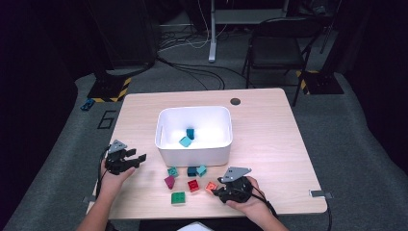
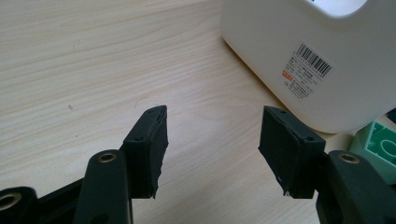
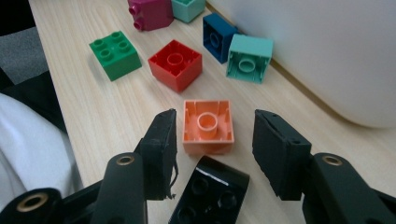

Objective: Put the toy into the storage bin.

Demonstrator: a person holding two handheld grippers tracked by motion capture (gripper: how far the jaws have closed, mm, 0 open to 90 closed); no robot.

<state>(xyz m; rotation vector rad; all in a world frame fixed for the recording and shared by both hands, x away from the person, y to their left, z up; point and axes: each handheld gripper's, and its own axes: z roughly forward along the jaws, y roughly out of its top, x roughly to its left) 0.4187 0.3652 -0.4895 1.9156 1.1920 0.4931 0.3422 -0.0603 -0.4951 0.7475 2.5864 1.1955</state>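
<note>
Lying hollow side up, the orange brick (image 3: 208, 126) sits untouched between the spread right gripper (image 3: 215, 140).

Glossy plastic orange brick (image 3: 208, 126) on the matt pale wood-grain table (image 3: 107, 116), beside the smooth white plastic bin (image 3: 327, 51).

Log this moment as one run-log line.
right gripper: open, around orange plastic brick | left gripper: open, empty | white plastic bin: two bricks inside
</note>
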